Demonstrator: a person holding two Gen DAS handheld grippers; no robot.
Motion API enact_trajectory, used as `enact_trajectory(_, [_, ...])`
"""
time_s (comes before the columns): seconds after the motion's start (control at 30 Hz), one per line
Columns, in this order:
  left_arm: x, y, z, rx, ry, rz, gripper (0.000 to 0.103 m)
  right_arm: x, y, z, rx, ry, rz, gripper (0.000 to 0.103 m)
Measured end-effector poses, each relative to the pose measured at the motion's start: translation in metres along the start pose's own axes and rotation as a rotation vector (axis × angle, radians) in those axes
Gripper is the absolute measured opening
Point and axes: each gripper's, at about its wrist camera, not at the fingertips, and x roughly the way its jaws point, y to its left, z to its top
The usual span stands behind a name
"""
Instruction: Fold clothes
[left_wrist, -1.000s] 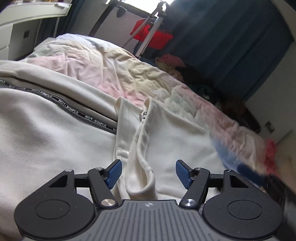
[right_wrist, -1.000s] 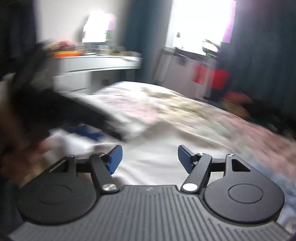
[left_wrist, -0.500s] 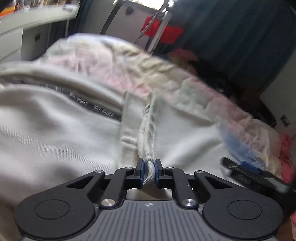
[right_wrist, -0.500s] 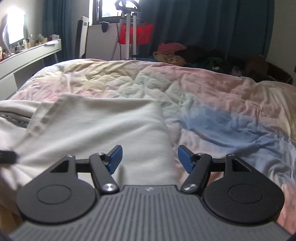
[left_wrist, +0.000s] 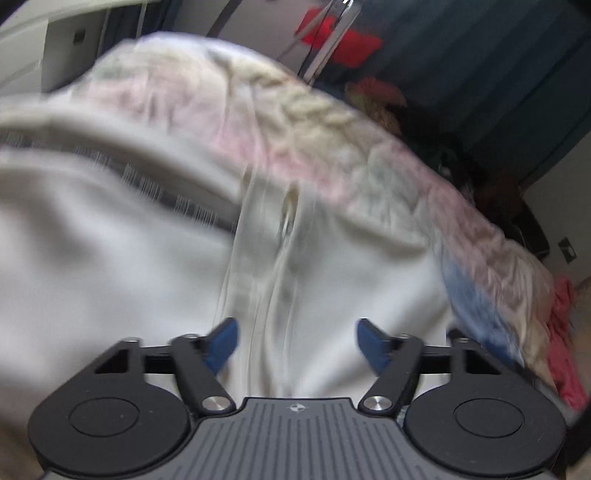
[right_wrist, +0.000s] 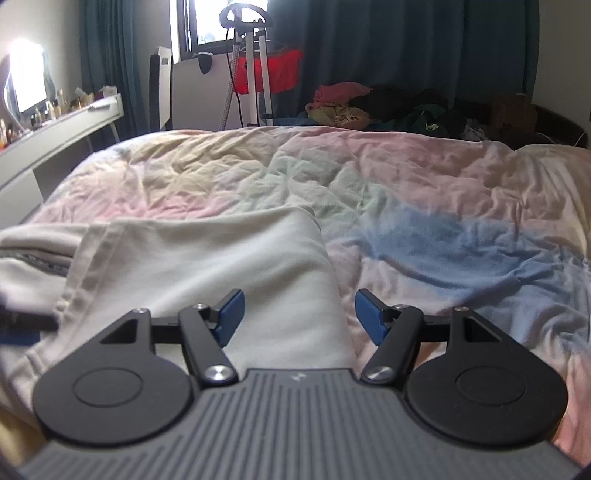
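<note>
A cream white garment (left_wrist: 110, 258) with a black lettered band lies spread on the bed; the left wrist view is motion-blurred. My left gripper (left_wrist: 297, 341) is open, its blue pads on either side of a raised fold of the cloth (left_wrist: 269, 295). In the right wrist view the same garment (right_wrist: 207, 266) lies flat, its right edge running down between the fingers. My right gripper (right_wrist: 299, 314) is open and empty just above that edge. The left gripper's tip (right_wrist: 22, 325) shows at the far left of that view.
The bed carries a pastel pink, yellow and blue duvet (right_wrist: 406, 206). A white desk (right_wrist: 55, 129) stands at the left. A garment steamer stand (right_wrist: 255, 74), a red item, a pile of clothes (right_wrist: 343, 107) and dark curtains lie beyond the bed.
My left gripper shut on the garment's fold half a second ago and has now opened again, letting it go. My right gripper swung to face the garment's right edge and stays open.
</note>
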Motion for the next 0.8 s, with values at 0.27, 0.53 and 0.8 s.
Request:
enact_trajectory(0.27, [0.083, -0.028, 0.069, 0.05, -0.085, -0.009, 0.065, 0.005, 0.002, 0.005, 0.017, 0.004, 0.03, 0.068])
enact_trajectory(0.53, [0.112, -0.021, 0.072, 0.071, -0.037, 0.15, 0.012, 0.022, 0.012, 0.007, -0.027, 0.01, 0.075, 0.068])
enact_trajectory(0.8, [0.106, -0.033, 0.059, 0.128, -0.099, 0.308, 0.017, 0.035, 0.005, 0.002, 0.002, 0.034, 0.09, 0.068])
